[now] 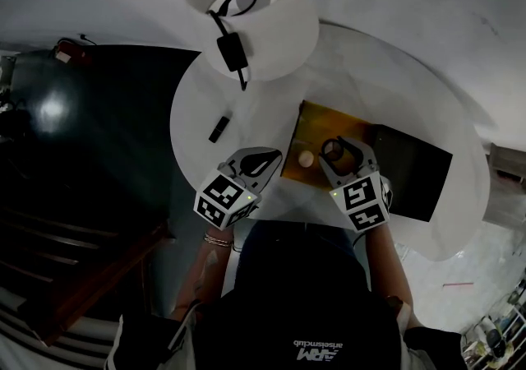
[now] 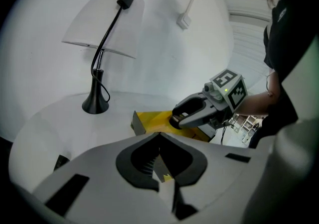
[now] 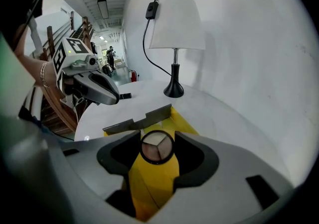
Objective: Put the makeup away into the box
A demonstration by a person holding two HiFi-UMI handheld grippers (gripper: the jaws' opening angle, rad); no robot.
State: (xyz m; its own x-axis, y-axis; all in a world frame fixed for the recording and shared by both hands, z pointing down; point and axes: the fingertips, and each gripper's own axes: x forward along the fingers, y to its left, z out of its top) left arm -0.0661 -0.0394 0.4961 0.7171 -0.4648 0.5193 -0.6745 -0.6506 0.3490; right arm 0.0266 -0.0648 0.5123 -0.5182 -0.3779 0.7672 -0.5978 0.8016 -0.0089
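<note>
An open yellow box lies on the white round table, its black lid flat to the right. My right gripper hangs over the box, shut on a round black-rimmed compact with three pale shades. Below the compact is the box's yellow inside. A small pale round item lies in the box. My left gripper hovers at the box's left edge, jaws together with nothing between them. From the left gripper view, the right gripper is over the box.
A white-shaded lamp with a black cord switch stands at the table's far side. A small black stick-shaped object lies on the table left of the box. Dark floor and wooden furniture lie beyond the table's left edge.
</note>
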